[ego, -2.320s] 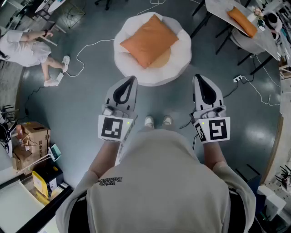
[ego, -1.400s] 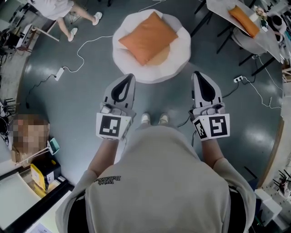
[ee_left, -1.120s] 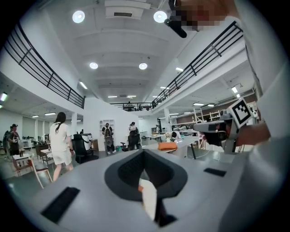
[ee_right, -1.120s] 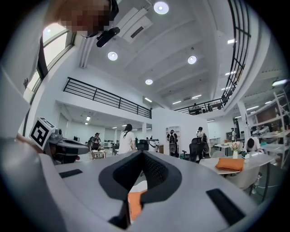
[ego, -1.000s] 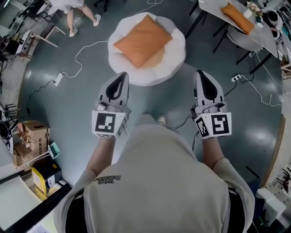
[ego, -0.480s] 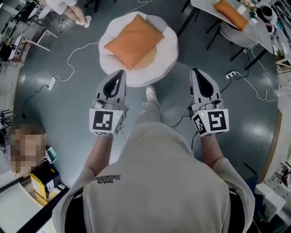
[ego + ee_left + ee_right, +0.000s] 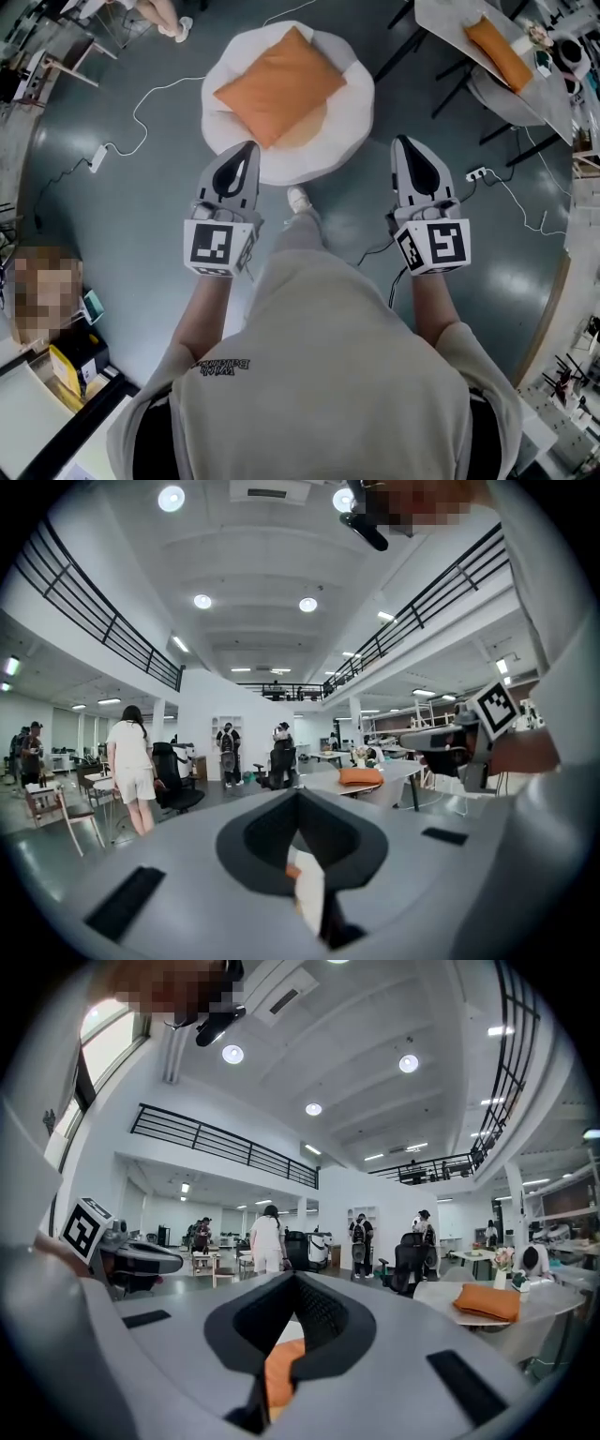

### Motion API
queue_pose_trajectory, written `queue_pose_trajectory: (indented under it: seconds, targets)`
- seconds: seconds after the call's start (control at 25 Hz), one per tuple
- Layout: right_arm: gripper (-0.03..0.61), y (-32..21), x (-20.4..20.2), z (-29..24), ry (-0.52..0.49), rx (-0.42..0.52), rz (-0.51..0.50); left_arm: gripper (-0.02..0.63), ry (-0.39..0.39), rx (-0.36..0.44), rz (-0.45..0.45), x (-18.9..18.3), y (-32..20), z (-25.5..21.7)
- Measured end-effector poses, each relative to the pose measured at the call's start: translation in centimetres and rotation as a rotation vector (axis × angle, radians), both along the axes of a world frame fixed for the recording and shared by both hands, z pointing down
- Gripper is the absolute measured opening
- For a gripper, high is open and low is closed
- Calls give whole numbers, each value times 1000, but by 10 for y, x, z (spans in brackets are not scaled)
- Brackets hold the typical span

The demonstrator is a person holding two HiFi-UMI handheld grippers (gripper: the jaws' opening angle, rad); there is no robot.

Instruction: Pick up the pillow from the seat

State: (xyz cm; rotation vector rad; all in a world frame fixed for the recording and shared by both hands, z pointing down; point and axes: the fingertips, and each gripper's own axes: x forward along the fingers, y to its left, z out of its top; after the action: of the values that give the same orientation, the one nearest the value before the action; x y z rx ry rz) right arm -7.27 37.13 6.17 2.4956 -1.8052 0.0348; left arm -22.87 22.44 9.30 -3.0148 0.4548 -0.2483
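The orange pillow (image 7: pixel 278 84) lies flat on the round white seat (image 7: pixel 361 103), one corner pointing away, ahead of both grippers. The left gripper (image 7: pixel 248 150) is nearer, at the seat's near rim. The right gripper (image 7: pixel 405 143) stands off to the side. Each has its fingers pressed together, holding nothing. The gripper views catch only an orange sliver.

- The orange square pillow (image 7: pixel 278 86) lies open from above on the round white padded seat (image 7: pixel 358 101).
- Bare grey floor (image 7: pixel 141 202) gives free room at the seat's left and front.
- A thin white cable (image 7: pixel 150 94) trails across the floor on the left.
- At the right, the black legs (image 7: pixel 398 56) of a white table (image 7: pixel 446 19) stand close to the seat's rim.
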Motion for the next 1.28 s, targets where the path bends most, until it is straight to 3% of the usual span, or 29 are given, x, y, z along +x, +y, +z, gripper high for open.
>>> queue_pose_trajectory:
  seconds: [0.48,0.76,0.96,1.08,1.28]
  targets:
    - [8,-141,83,16,-1,-78,-88,9,-13,-71,-66,75,-111,17]
    - [8,-195,112,18,-2,-94,-124,9,-19,-67,-109,86,-148,15]
    - [8,-234,132,13,-5,-102,-173,9,-24,-85,-197,78,-171,15]
    - [8,-262,143,12,10,-102,-232,11,-2,-85,-248,78,-187,13]
    - [8,-302,169,36,7,-141,-414,11,8,-141,-361,95,-200,32]
